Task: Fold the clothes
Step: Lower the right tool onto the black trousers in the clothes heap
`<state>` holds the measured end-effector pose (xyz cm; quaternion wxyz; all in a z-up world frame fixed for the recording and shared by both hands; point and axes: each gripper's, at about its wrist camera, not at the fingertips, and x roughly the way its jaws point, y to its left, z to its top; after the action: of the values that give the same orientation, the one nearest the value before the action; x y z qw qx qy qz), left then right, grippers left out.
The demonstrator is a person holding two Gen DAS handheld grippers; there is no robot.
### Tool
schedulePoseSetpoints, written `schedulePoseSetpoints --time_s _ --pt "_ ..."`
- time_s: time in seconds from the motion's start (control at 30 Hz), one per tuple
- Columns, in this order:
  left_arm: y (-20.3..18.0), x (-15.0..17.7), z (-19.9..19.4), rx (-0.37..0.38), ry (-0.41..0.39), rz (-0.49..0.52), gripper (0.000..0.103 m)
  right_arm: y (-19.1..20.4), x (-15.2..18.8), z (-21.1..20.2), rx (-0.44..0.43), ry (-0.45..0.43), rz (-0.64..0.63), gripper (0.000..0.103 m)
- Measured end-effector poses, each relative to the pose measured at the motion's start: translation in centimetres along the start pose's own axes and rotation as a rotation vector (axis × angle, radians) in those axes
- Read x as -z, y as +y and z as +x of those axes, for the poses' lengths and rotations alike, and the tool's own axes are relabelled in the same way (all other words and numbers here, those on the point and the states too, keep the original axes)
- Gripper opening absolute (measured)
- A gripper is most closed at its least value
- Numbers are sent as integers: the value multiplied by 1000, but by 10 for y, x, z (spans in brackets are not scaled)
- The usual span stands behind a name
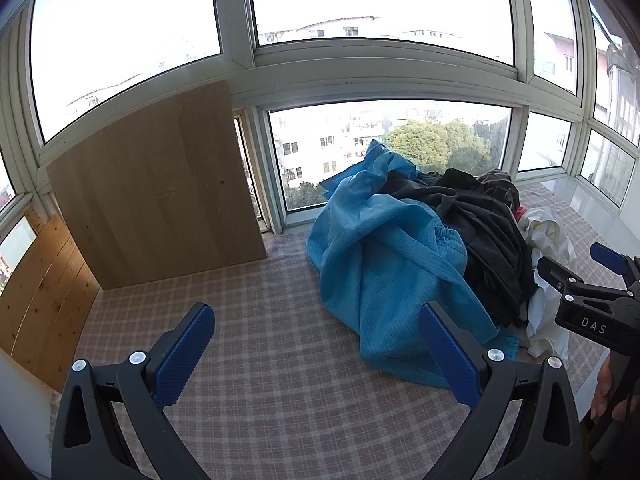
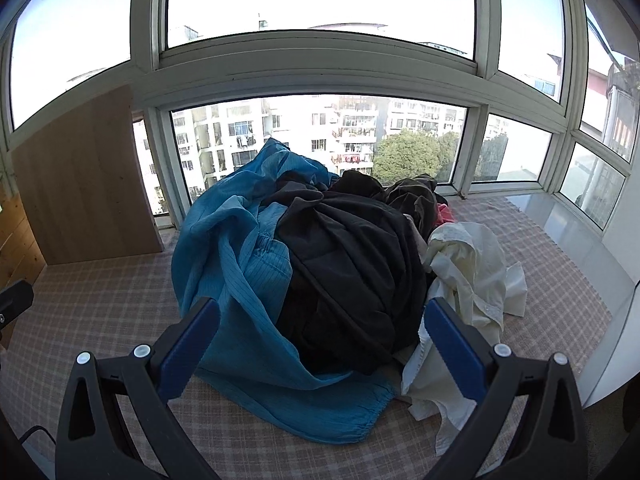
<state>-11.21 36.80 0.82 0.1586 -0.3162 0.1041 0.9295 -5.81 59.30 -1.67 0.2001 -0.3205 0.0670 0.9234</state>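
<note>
A heap of unfolded clothes (image 2: 320, 264) lies on the plaid-covered surface (image 1: 260, 320), against the lower window pane (image 2: 320, 136). All positions below are referenced to this heap.

- Blue garment (image 1: 384, 264): forms the left flank of the heap and spills forward onto the plaid cover (a gathered cuff lies at its near edge in the right wrist view).
- Black garment (image 2: 352, 272): occupies the centre and top of the heap, overlapping the blue garment.
- White garment (image 2: 472, 280): crumpled on the right flank, touching the black garment.
- Wooden board (image 1: 156, 196): stands upright left of the heap, well apart from it, leaning at the window frame.

Left gripper (image 1: 316, 356): fingers spread wide, nothing between the blue pads (image 1: 184, 356); positioned in front of and left of the heap, over bare plaid.

Right gripper (image 2: 320, 352): fingers spread wide, holding nothing; positioned directly in front of the heap, its pads (image 2: 188, 348) framing the near edge of the blue and black garments.
</note>
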Motion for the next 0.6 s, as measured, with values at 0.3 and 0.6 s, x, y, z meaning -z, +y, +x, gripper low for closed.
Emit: schedulePoseSetpoints --time_s 0.3,0.6 --pt "-23 -25 38 -11 11 33 102 -33 -26 54 -11 63 96 103" --pt "-38 -40 83 18 52 49 102 -35 -46 87 64 55 51 103"
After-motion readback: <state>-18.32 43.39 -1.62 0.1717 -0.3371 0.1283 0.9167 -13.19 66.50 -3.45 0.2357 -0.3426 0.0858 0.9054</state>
